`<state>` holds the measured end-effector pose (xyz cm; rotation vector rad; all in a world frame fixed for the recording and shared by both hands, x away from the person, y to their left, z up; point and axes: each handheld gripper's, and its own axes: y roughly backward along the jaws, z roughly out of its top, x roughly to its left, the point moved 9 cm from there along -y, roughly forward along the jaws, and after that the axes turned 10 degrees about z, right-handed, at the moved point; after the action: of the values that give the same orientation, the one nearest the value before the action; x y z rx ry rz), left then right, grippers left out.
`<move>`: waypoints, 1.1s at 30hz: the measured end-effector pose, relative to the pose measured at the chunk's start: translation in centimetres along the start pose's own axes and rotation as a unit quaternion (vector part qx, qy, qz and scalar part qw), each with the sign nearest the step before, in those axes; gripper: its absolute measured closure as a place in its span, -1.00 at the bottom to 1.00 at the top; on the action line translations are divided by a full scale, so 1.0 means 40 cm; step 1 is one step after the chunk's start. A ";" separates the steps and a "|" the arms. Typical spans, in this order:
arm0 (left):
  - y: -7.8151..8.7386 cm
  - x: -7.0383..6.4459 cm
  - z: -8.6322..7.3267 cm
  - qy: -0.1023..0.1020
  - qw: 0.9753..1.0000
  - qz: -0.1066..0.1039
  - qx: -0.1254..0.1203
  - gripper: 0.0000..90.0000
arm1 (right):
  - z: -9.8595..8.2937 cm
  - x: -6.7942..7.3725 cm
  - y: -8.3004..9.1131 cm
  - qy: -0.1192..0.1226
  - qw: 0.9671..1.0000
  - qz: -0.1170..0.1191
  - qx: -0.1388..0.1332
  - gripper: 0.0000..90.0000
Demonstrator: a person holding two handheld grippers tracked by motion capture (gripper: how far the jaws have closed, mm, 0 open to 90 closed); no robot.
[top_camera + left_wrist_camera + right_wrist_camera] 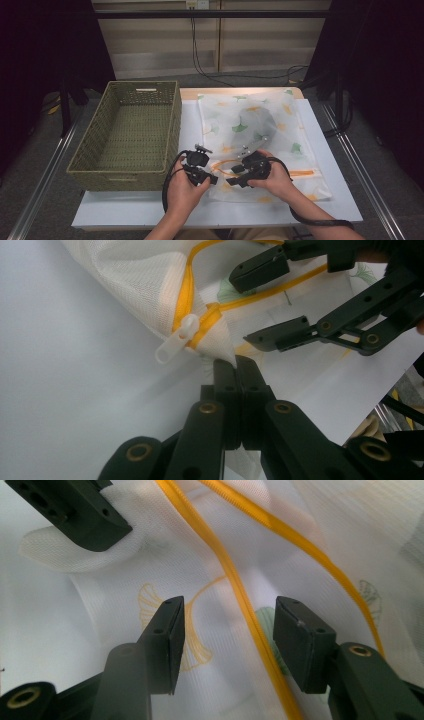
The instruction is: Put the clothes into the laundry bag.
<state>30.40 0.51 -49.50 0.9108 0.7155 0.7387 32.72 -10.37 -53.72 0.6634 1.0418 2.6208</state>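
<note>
The left gripper [235, 371] pinches just the tiny corner tip of the mesh laundry bag [260, 135], right beside the white zipper pull [176, 338] — that thin bit of cloth could slip out if the bag gets tugged hard. The right gripper [227, 640] is wide open, its jaws on either side of the yellow zipper [240, 600] without touching it; if it closes there it may grab the zipper teeth and mesh, not the pull. The bag lies flat on the white table [320, 200], next to the green woven basket [131, 132], with something grey inside it. Both hands are low at the bag's near edge, grippers pointing toward each other — the left hand [184, 192] tilted in, the right hand [277, 179] reaching across.
</note>
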 end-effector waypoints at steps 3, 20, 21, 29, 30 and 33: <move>0.006 -0.001 0.004 0.001 1.000 -0.001 -0.004 0.99 | 0.003 0.000 -0.011 0.005 1.000 0.000 0.000 0.06; 0.016 -0.003 0.010 -0.004 1.000 -0.008 -0.015 0.99 | 0.017 0.002 -0.027 0.006 1.000 0.016 0.004 0.72; 0.016 -0.003 0.011 -0.005 1.000 -0.007 -0.015 0.99 | 0.015 0.004 -0.026 0.005 1.000 0.019 0.009 0.82; 0.014 0.002 0.009 0.000 1.000 -0.008 -0.013 0.98 | 0.007 0.001 -0.009 0.009 1.000 0.020 0.011 1.00; 0.012 0.003 0.008 0.000 1.000 -0.006 -0.012 0.98 | 0.004 0.000 -0.005 0.010 1.000 0.018 0.015 1.00; 0.007 0.003 0.006 0.003 1.000 -0.003 -0.009 0.97 | -0.001 -0.001 0.007 0.015 1.000 0.017 0.017 1.00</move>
<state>30.58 0.63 -49.16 0.8893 0.7158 0.7414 32.72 -10.60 -53.59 0.6568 1.0961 2.6541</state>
